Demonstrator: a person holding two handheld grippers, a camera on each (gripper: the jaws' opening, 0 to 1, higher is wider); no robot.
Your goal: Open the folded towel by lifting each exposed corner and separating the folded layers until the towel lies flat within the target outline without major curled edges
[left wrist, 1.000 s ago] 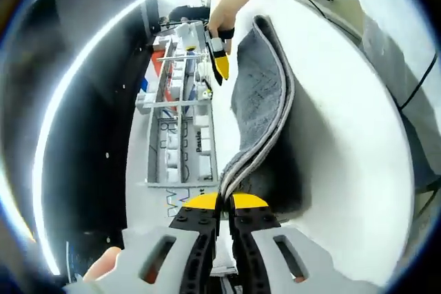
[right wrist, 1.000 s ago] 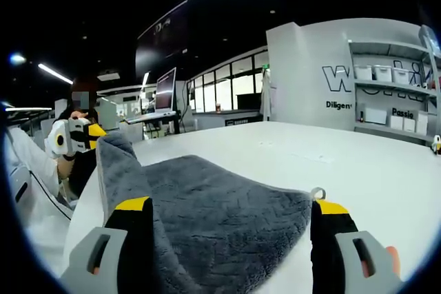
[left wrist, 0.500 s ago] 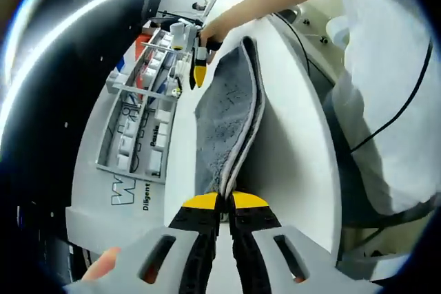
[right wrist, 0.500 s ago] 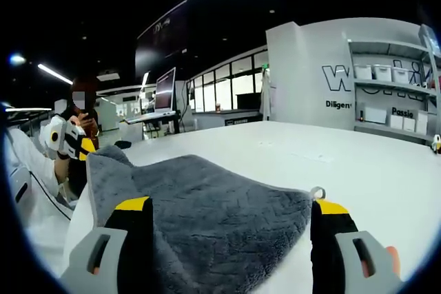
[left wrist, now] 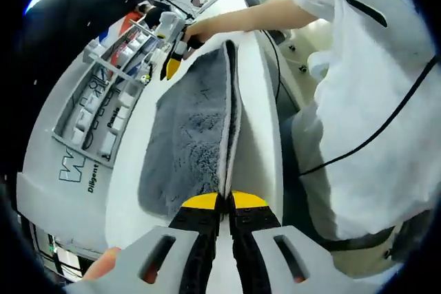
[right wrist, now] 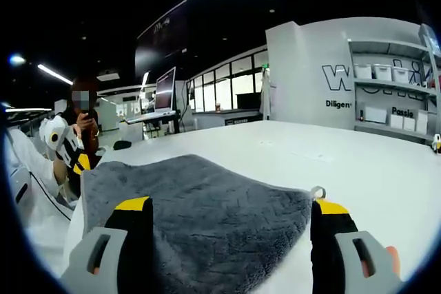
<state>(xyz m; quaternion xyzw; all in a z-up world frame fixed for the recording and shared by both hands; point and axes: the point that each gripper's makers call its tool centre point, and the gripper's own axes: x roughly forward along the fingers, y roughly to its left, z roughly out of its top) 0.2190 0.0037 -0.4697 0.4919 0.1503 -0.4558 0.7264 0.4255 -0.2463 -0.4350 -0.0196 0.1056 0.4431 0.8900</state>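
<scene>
The grey towel (left wrist: 191,132) lies spread on the white table (left wrist: 255,135), its pale edge running straight up from my left gripper (left wrist: 224,201). That gripper is shut on the towel's near edge. At the towel's far corner the right gripper (left wrist: 172,68) shows a yellow tip, held by a hand. In the right gripper view the towel (right wrist: 213,208) lies nearly flat between the jaws of my right gripper (right wrist: 231,206), which stand wide apart and open. The left gripper (right wrist: 74,159) is at the towel's far left corner, low by the table edge.
A person in a white shirt (left wrist: 372,101) with a black cable stands close against the table's side. A grey shelf unit (left wrist: 103,101) with white bins borders the other side. In the right gripper view the table (right wrist: 358,163) runs bare to the right, towards the shelves (right wrist: 389,101).
My left gripper has come down with the towel edge, so the raised fold at the far left has dropped and the towel lies flatter. The right gripper has not moved.
</scene>
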